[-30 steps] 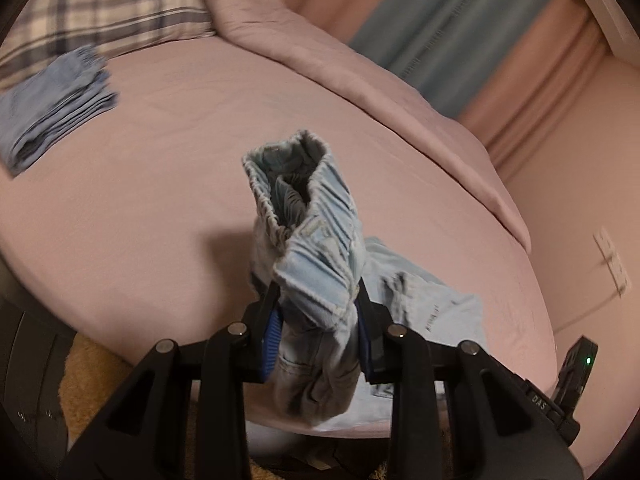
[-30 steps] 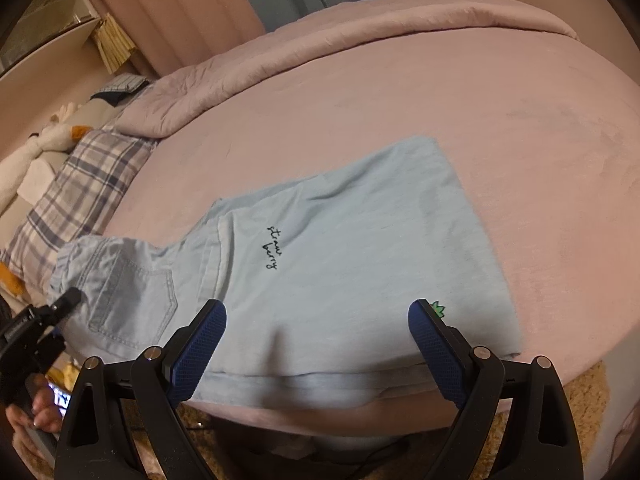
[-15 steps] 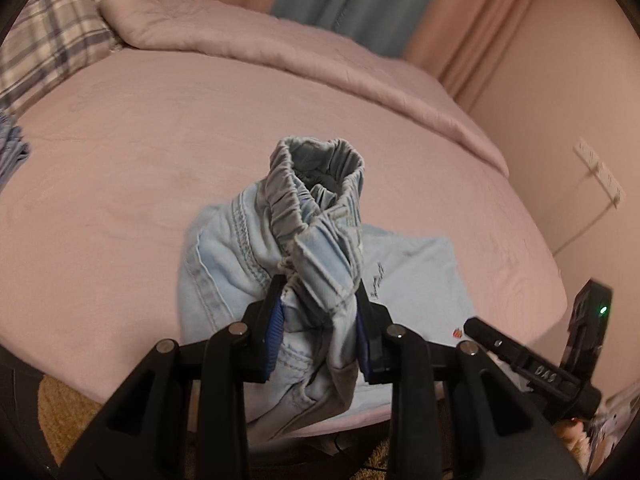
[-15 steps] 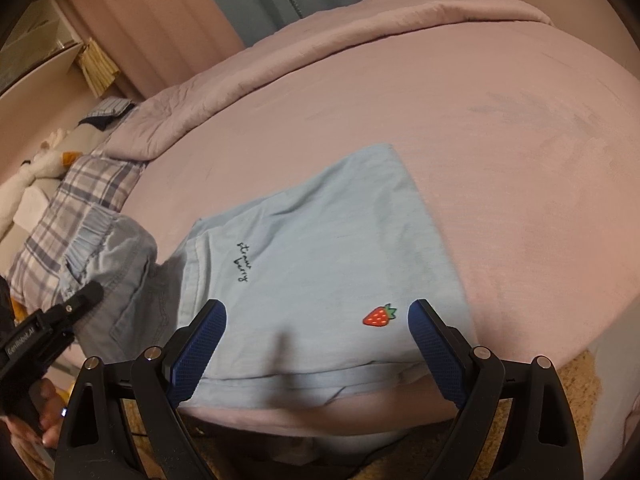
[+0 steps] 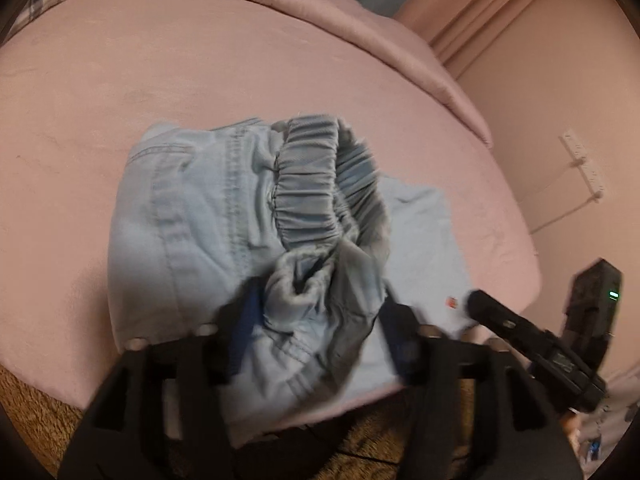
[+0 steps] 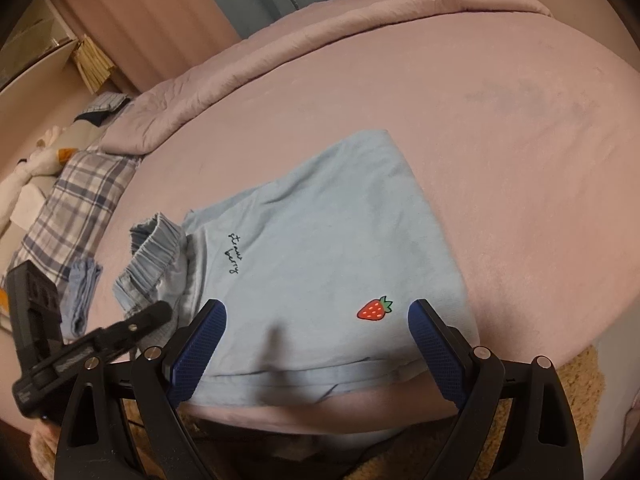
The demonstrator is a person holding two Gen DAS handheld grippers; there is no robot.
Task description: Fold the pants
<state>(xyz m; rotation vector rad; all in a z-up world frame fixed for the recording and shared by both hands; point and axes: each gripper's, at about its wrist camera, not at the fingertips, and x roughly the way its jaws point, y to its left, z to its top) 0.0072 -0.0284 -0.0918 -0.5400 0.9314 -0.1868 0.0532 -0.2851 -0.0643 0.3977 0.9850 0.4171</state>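
Light blue denim pants (image 5: pixel 192 216) lie folded near the front edge of the pink bed (image 5: pixel 120 60). Their gathered elastic waistband (image 5: pixel 308 184) is bunched up over the legs and slumps between the jaws of my left gripper (image 5: pixel 320 328). Those jaws are opening, and the blue pads stand a little off the cloth. In the right wrist view the pants (image 6: pixel 320 232) show a strawberry patch (image 6: pixel 374 310) and dark script. My right gripper (image 6: pixel 316 332) hovers open above the front hem, holding nothing. The left gripper (image 6: pixel 132 324) shows at the waistband (image 6: pixel 156 248).
A rolled pink duvet (image 6: pixel 320 36) runs along the far side of the bed. A plaid pillow (image 6: pixel 80 196) and a folded blue garment (image 6: pixel 82 292) lie at the left. A brown shaggy rug (image 6: pixel 576 392) is below the bed edge. A wall socket (image 5: pixel 584 168) sits to the right.
My left gripper carried the waistband to the right and down over the legs, then its jaws spread and the bunched cloth slumped. The right gripper stayed open and nearly still.
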